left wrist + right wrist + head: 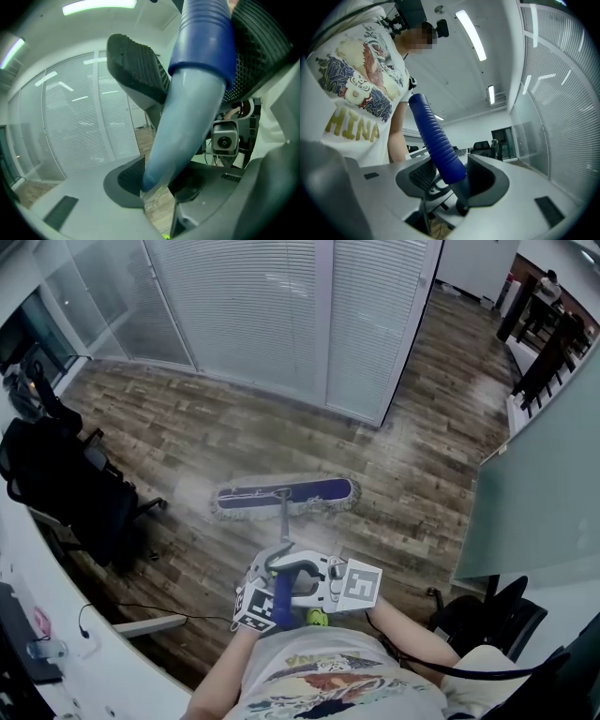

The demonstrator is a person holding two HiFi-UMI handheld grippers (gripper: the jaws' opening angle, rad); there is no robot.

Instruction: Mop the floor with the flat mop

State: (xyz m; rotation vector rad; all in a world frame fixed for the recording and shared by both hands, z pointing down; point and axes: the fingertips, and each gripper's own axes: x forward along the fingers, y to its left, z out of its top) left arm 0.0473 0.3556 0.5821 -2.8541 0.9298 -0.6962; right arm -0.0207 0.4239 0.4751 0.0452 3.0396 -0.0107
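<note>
**Flat mop down on the boards, both grippers clamped on its handle**

From my seat, the head view shows the flat mop point(284, 493) lying pad-down on the floor point(187, 432), just ahead of the person and roughly mid-room. Its head is a long, narrow slab set crosswise, with a dark blue middle and a pale grey shaggy fringe all round. A thin metal shaft point(282, 519) rises from the centre of the head and slants back toward the two grippers.

The left gripper point(157, 180) has its jaws closed on the handle. In its own view the black cross-hatched pads point(129, 176) press on a smooth, pale blue-grey tube point(187, 117), which widens upward into a deeper blue collar point(204, 42).

The right gripper point(452, 176) grips the handle too. In its own view a bright blue ribbed grip point(433, 140) sits between the textured pads point(423, 174), which stand wider than the left pair and hold it. Below the pads the grip narrows into a dark stem.

The floor is wood-look plank in weathered grey-brown, matt, and paler and hazy around the mop head. Beyond it stands a partition hung with white slatted blinds point(253, 306). A black office chair point(61, 488) sits at the left, well apart from the mop. The right gripper view also takes in the person's white printed T-shirt point(351, 93).
</note>
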